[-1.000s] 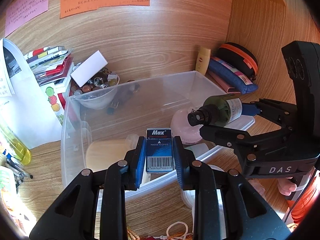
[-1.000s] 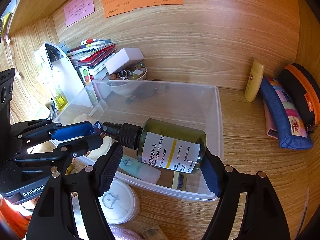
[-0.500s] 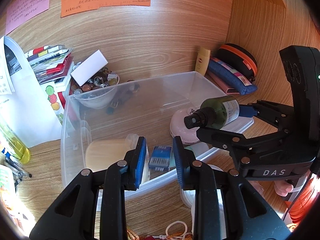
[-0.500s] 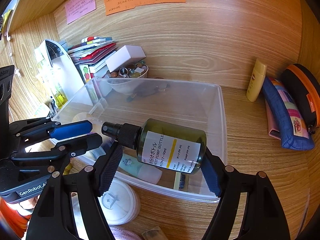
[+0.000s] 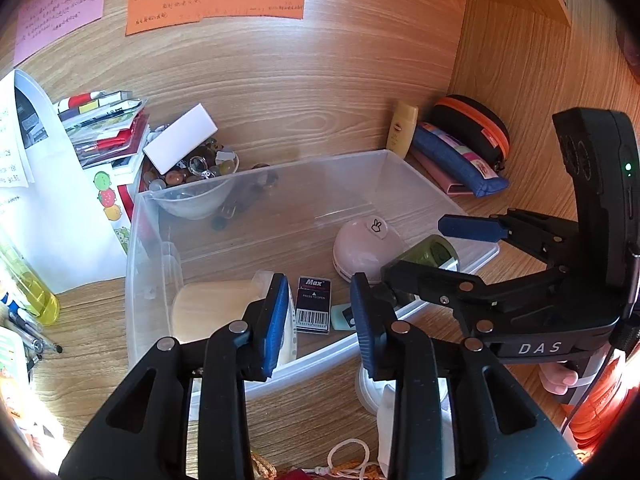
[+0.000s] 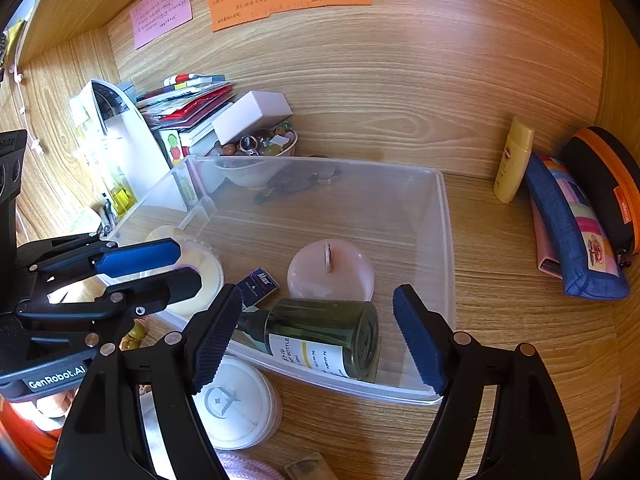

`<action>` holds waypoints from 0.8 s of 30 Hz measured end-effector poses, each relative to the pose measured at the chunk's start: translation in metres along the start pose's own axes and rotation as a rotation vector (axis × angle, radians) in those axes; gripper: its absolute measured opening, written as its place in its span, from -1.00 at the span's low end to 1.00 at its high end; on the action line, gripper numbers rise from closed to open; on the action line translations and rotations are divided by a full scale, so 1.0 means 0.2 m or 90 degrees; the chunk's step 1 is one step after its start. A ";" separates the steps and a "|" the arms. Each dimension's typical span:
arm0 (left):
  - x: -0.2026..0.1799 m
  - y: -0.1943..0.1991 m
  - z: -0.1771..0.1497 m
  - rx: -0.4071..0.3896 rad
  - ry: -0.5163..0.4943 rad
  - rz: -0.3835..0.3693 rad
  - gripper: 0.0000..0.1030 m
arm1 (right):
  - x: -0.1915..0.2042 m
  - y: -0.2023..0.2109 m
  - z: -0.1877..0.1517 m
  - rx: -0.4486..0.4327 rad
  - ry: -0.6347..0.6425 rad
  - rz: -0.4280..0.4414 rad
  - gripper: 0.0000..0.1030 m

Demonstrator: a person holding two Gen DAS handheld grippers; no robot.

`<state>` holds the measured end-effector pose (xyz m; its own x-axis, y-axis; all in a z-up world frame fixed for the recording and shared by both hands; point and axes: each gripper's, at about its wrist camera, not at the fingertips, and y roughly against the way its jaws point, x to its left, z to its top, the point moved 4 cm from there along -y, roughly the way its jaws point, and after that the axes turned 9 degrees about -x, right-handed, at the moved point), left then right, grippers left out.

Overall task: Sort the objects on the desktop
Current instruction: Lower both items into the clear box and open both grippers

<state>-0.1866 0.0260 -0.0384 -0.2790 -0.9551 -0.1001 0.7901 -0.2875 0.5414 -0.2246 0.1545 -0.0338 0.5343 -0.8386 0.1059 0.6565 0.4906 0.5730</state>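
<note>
A clear plastic bin (image 5: 256,178) (image 6: 447,248) sits on the wooden desk. In it lie a blue Max staple box (image 5: 313,310) (image 6: 258,285), a dark green pump bottle (image 6: 320,336) (image 5: 430,252) on its side, a pink round case (image 5: 366,246) (image 6: 330,268) and a cream round lid (image 5: 212,308). My left gripper (image 5: 320,320) (image 6: 160,264) is open and empty just above the staple box. My right gripper (image 6: 316,332) (image 5: 424,248) is open wide over the bottle, not touching it.
A bowl of beads (image 5: 192,184) with a white box (image 5: 180,144) on it and stacked books (image 5: 104,128) stand behind the bin on the left. A yellow tube (image 6: 512,160), a blue pouch (image 6: 572,224) and a black case (image 6: 608,176) lie right. A white round lid (image 6: 236,400) is in front.
The left gripper opened and dropped the staple box into the bin. The right gripper then opened and the green bottle fell into the bin's front right corner.
</note>
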 end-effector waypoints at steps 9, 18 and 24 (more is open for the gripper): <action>0.01 0.09 0.04 -0.027 0.003 0.028 -0.09 | 0.04 0.10 0.01 -0.010 0.011 0.007 0.52; 0.06 0.22 0.04 -0.042 0.010 0.064 -0.02 | 0.05 0.23 0.01 -0.036 -0.005 0.008 0.59; 0.11 0.33 0.01 -0.059 0.013 0.085 0.24 | 0.07 0.29 -0.02 -0.039 -0.006 0.003 0.59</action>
<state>-0.1405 -0.0141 -0.0032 -0.1575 -0.9862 -0.0499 0.8663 -0.1623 0.4724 -0.1768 0.1710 -0.0030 0.5319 -0.8387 0.1166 0.6857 0.5075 0.5218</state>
